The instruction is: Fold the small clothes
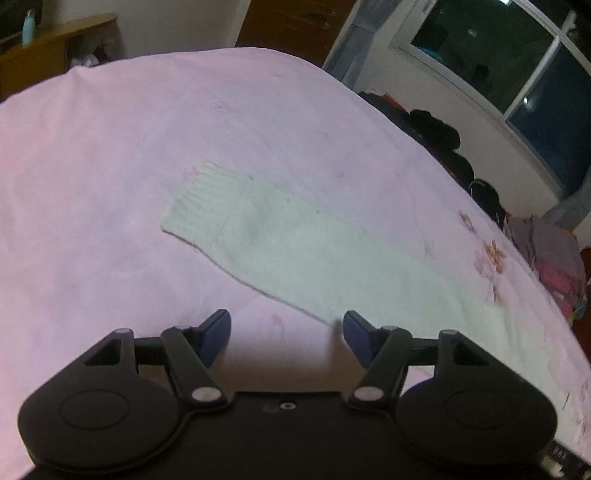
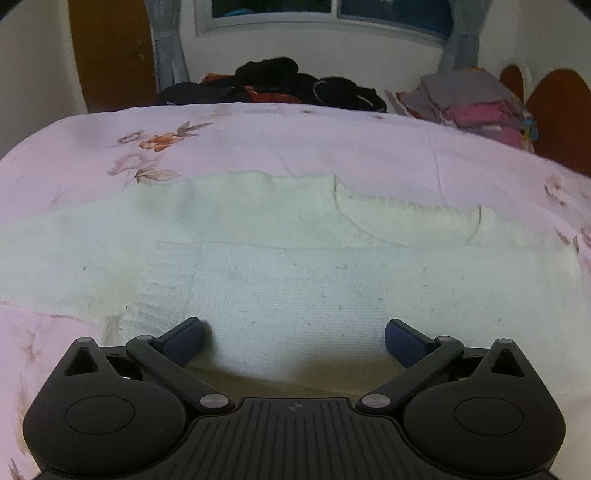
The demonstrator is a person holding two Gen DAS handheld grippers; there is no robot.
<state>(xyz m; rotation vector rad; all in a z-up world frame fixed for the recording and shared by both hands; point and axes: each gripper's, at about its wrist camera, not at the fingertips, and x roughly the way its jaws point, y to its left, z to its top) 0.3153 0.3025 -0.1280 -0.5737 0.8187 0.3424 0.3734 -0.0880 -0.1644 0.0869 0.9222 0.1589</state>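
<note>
A white knitted sweater point(image 2: 295, 273) lies flat on the pink floral bedsheet point(image 2: 332, 147), with its neckline point(image 2: 406, 218) toward the far side. Its long sleeve point(image 1: 295, 240) with a ribbed cuff point(image 1: 199, 210) stretches out to the left in the left wrist view. My left gripper point(image 1: 286, 332) is open and empty, just above the sheet next to the sleeve's near edge. My right gripper point(image 2: 293, 339) is open and empty, over the sweater's body near its lower part, with another folded layer lying across it.
A pile of dark clothes point(image 2: 280, 85) lies at the bed's far edge under the window point(image 2: 332, 11). Folded grey and pink clothes point(image 2: 476, 103) are stacked at the far right by a headboard point(image 2: 561, 110). A wooden shelf point(image 1: 59, 48) stands beyond the bed.
</note>
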